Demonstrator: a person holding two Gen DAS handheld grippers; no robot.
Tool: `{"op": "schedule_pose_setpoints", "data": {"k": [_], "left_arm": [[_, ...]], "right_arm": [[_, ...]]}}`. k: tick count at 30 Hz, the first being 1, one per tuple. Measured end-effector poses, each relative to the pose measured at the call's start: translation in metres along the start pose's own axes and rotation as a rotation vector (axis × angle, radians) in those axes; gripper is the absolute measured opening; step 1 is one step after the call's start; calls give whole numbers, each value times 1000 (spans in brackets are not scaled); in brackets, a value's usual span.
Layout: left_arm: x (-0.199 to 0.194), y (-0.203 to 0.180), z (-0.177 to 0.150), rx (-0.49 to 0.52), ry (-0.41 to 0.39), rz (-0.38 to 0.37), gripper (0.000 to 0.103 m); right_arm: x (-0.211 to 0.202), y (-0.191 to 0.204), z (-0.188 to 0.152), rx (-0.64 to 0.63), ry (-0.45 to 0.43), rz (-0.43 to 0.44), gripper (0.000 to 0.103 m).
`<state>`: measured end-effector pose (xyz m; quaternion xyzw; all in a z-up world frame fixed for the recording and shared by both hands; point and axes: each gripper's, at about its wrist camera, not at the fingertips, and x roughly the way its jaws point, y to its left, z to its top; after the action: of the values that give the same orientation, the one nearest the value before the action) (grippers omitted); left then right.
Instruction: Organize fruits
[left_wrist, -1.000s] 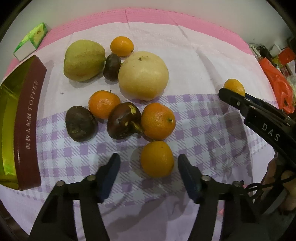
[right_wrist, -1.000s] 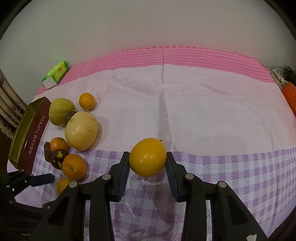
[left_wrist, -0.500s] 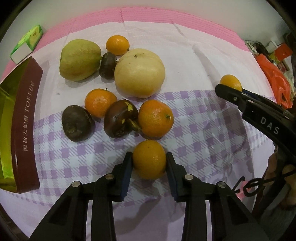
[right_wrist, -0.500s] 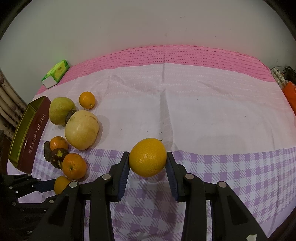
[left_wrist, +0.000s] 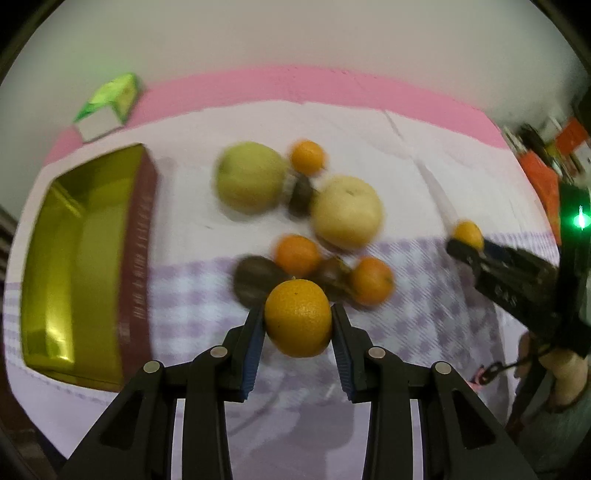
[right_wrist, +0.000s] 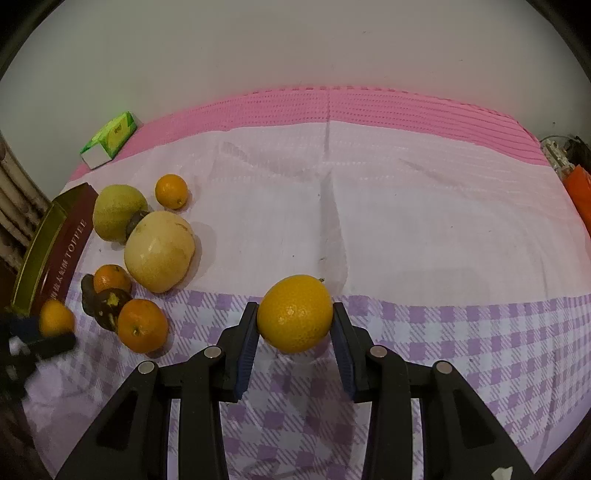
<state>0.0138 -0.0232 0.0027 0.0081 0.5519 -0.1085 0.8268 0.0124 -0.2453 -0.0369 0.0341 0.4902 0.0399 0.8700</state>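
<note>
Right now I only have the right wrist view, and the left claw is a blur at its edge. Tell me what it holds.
Observer: The left claw is shut on an orange, with a blue pad on each side.
Operator: Check inside the toffee tin.
Observer: The toffee tin is open and gold-lined, and no fruit shows in it.
Operator: Look over my right claw from there.
Observer: A green light glows on the body behind the right claw, which holds a second orange.

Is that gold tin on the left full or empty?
Empty, as far as shown: the gold tin lies open, and the left wrist view shows only bare shiny floor inside. No fruit is in it.
</note>
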Motion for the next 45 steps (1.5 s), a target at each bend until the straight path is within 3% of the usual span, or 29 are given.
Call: {"op": "schedule_pose_setpoints", "data": {"k": [13,21,28,37,40,42,45], "left_arm": [[-8,136,8,-165,-41,210,36],[-2,191,1,-234,-42,199,36],[16,209,-10,-280,1,200,36],[-1,215,-19,-323,-43,142,36],[-14,217,-21,-333,-77,140,42],[-27,221,-22,-353,-113,156,63],[-44,228,-25,-375,-169,202,76]], "right_arm": [[-3,7,-3,-45,-48,-32,36],[-20,22,4,-72,-106,-54,36],[-36,54,14,-132,-129,-44,36],[-46,116,38,-235,-150,84,36],[-40,145,43,-269,-131,151,36],[-34,165,46,-291,-119,185,36],[-25,201,47,-346,-102,240,36]]}}
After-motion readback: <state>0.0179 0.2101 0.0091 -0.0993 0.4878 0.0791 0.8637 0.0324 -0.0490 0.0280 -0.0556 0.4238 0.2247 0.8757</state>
